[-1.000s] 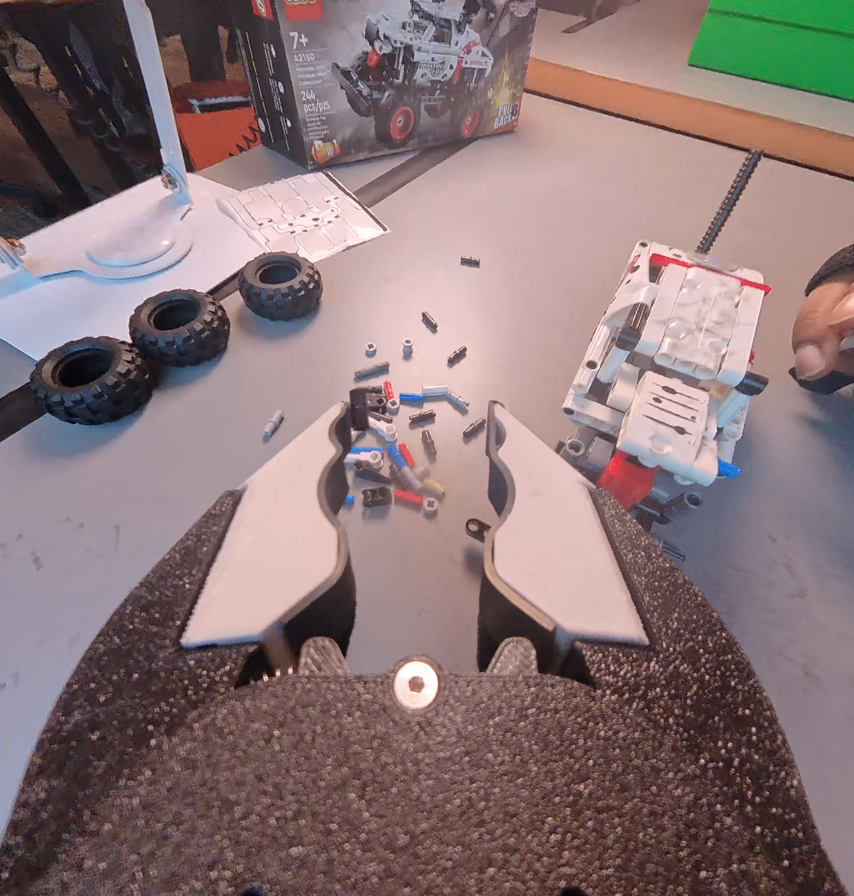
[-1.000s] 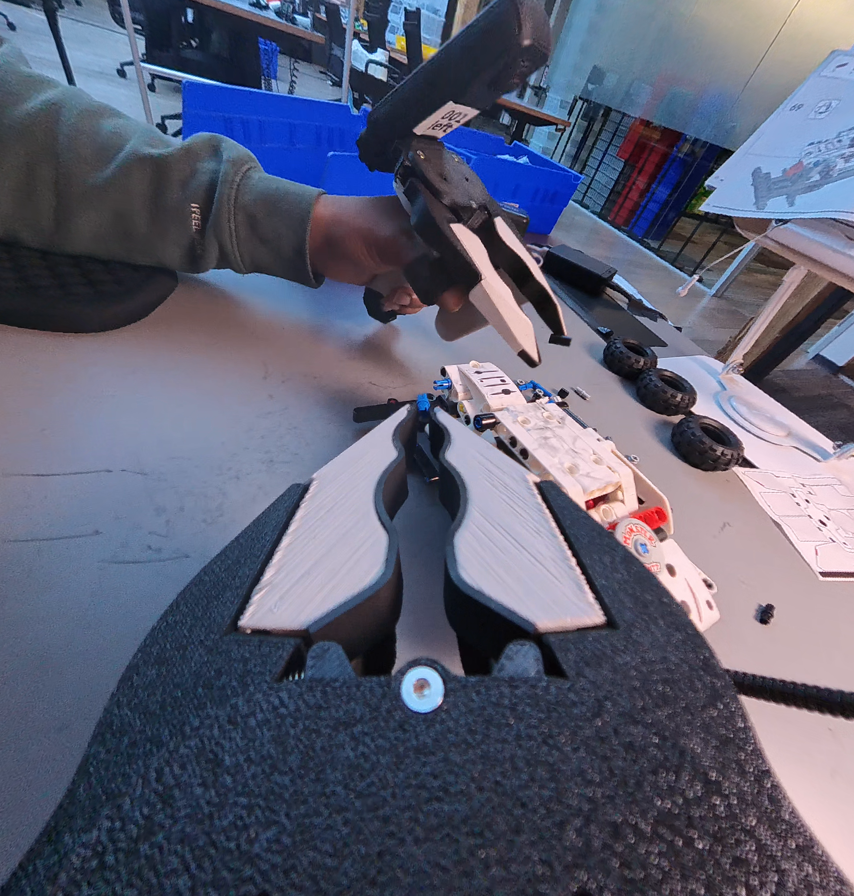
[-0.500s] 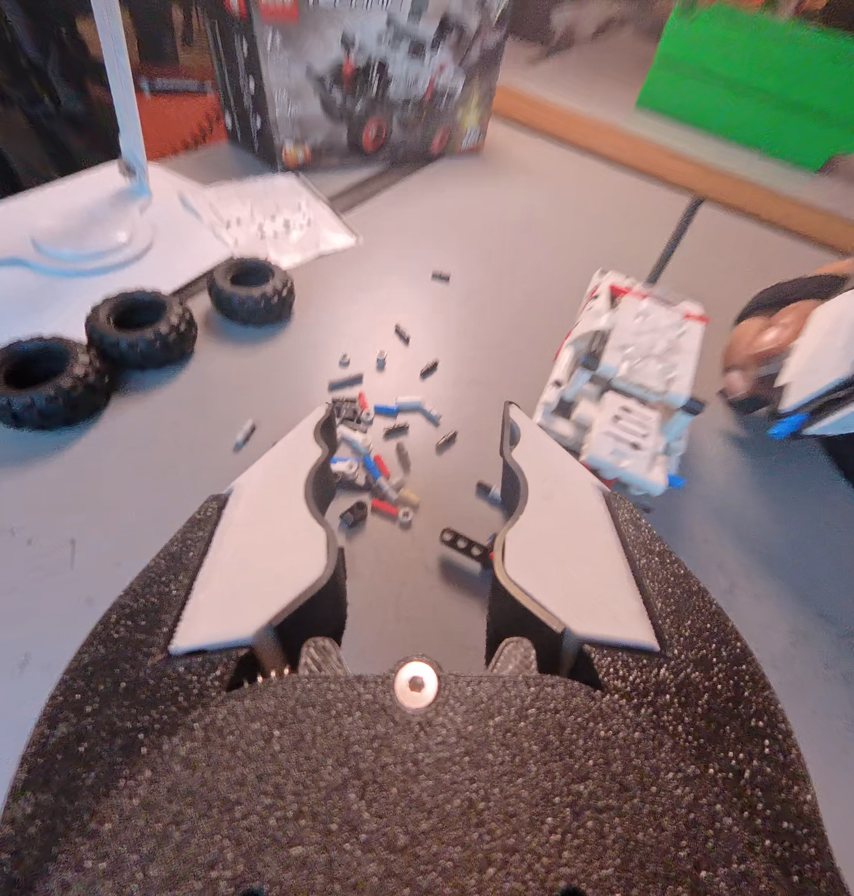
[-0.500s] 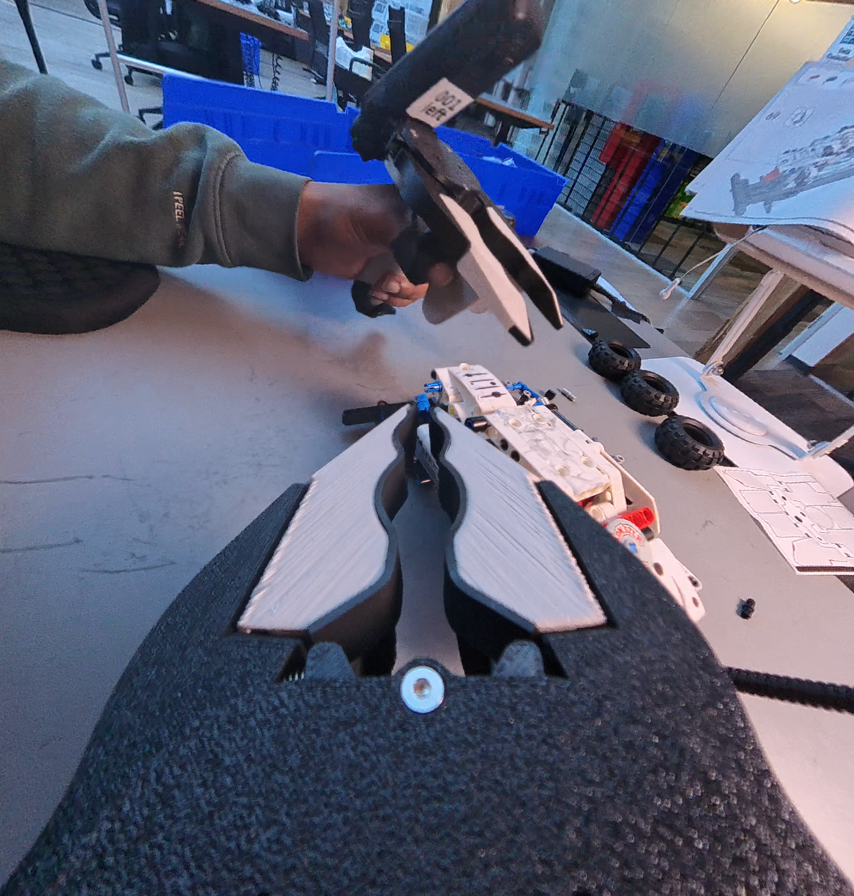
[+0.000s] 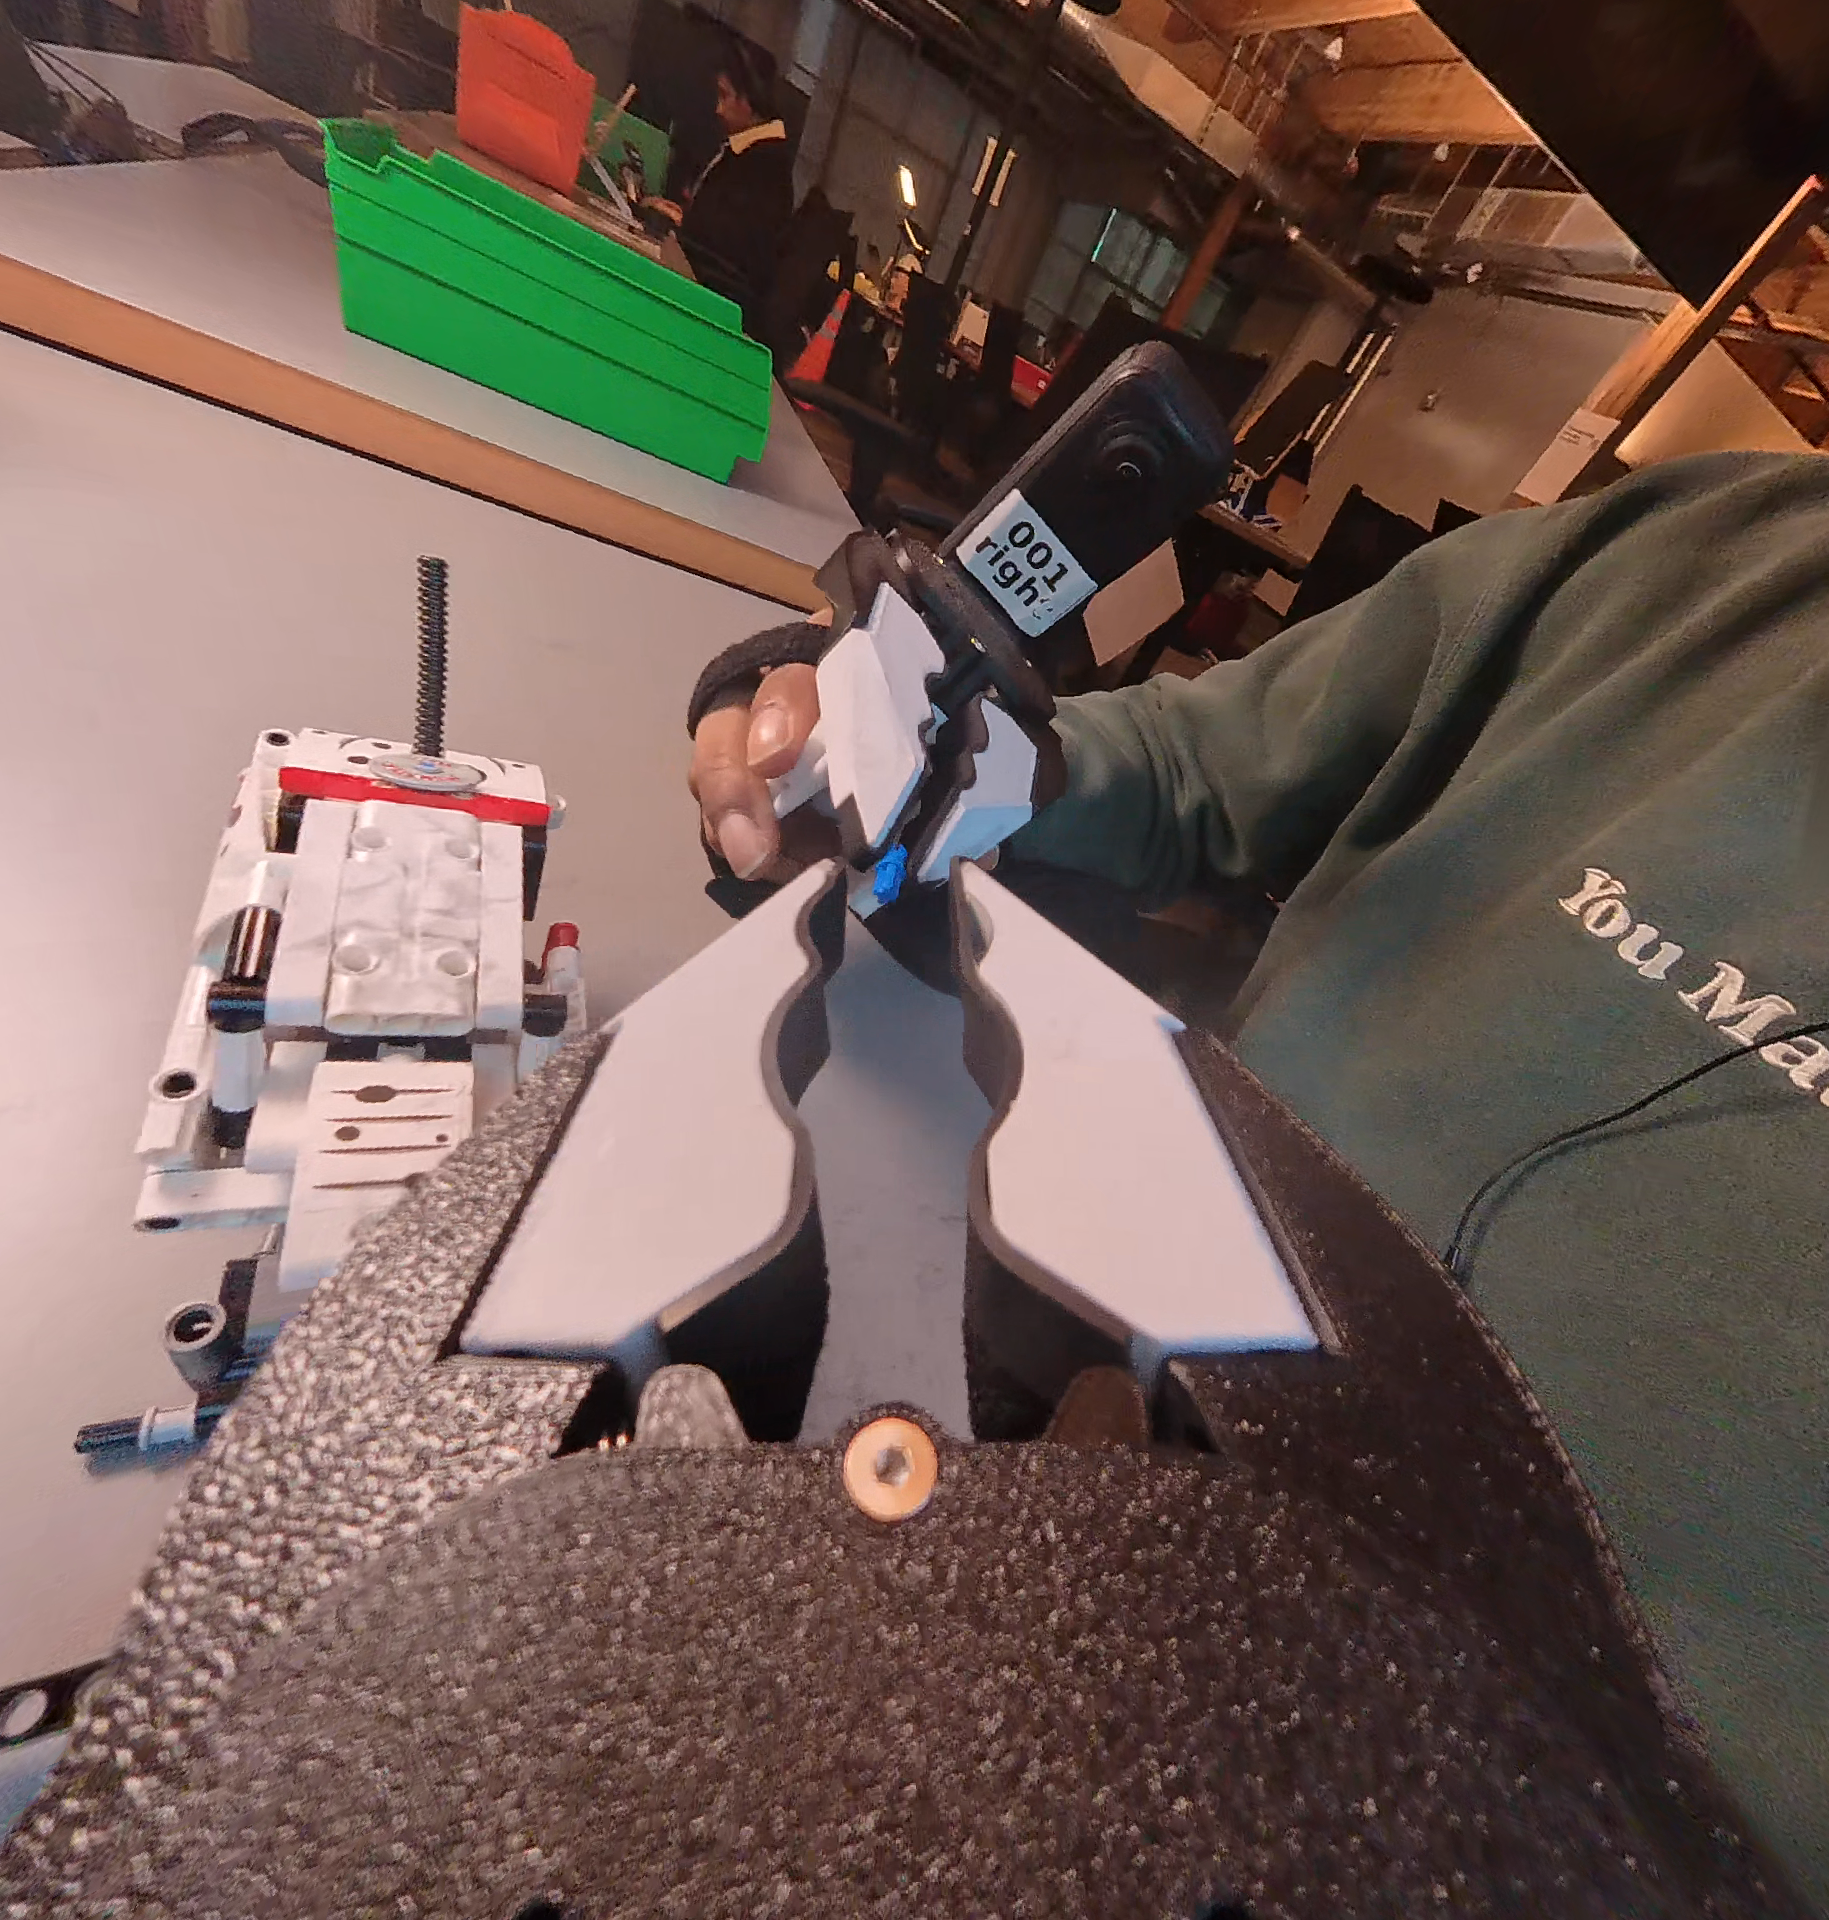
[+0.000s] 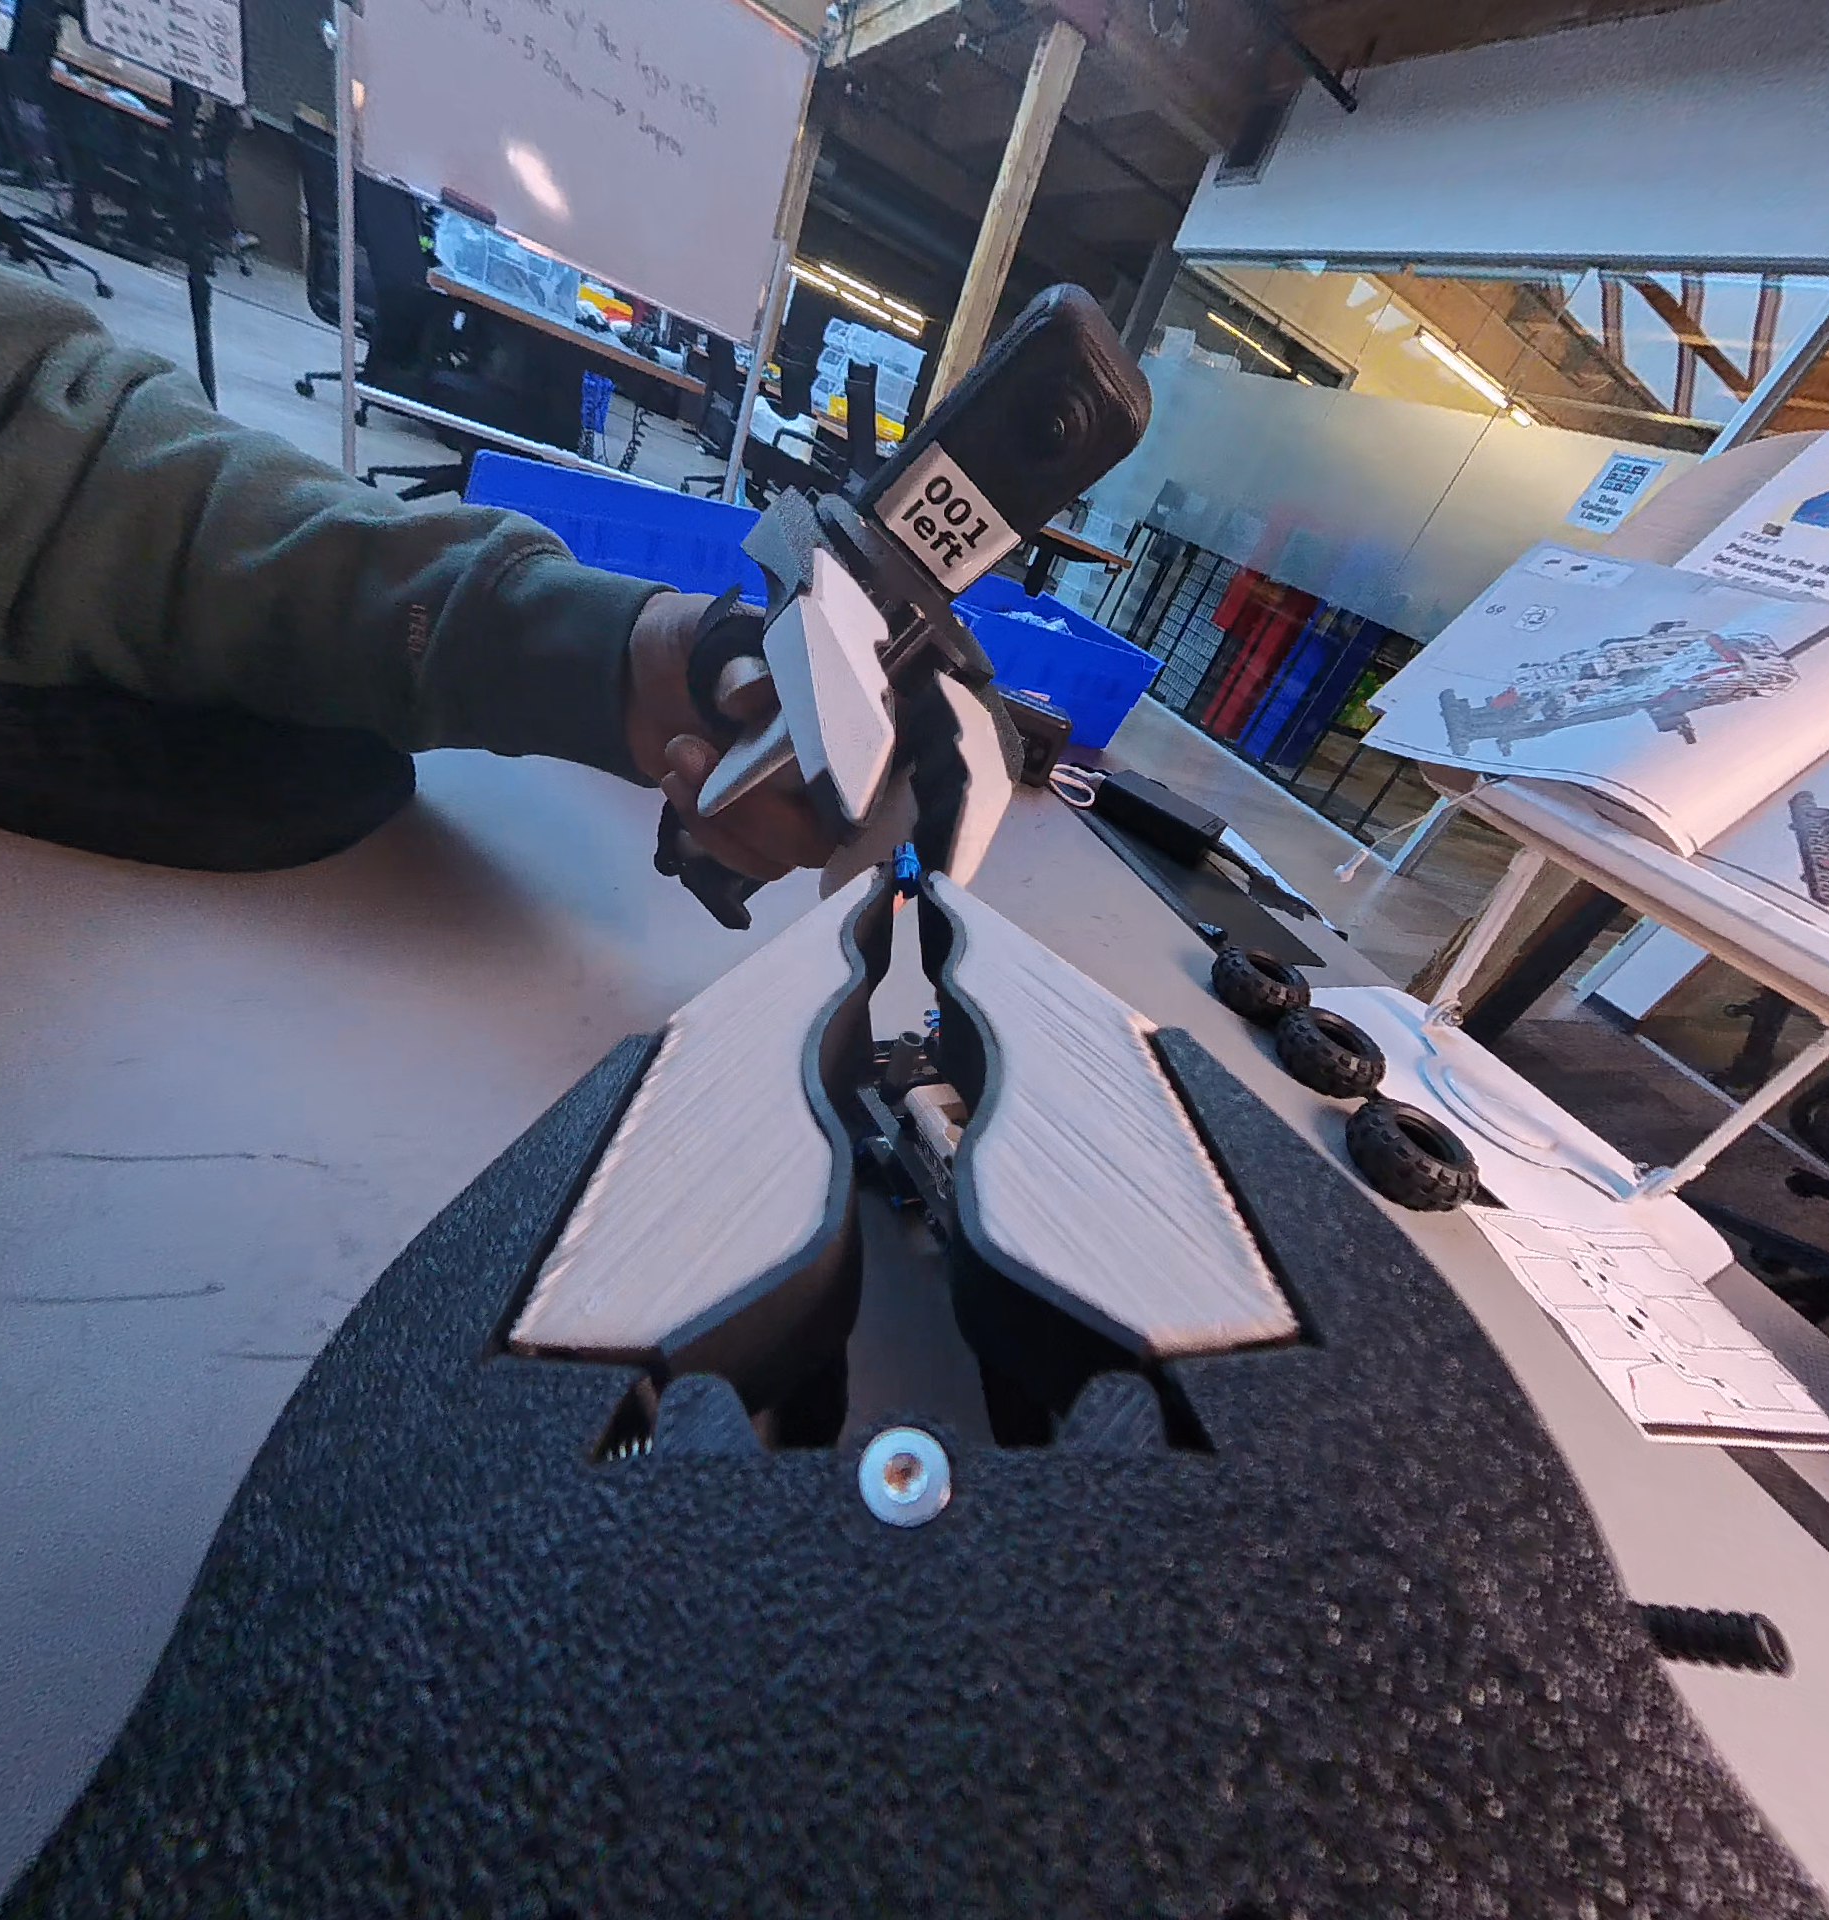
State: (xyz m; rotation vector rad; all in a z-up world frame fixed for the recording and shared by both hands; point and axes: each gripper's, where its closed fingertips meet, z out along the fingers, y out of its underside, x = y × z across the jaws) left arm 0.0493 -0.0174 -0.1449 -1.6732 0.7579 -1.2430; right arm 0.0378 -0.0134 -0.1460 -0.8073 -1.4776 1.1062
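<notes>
You are holding your right claw pinched on a small blue plastic peg, lifted clear of the grey tabletop; your left claw is standing apart around that peg's tip, seemingly lined up to take it, not yet gripping; the white-and-red brick truck body is lying below, left of the left claw.

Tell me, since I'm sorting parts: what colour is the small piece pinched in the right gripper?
Blue piece, clearest in the left wrist view.
</notes>
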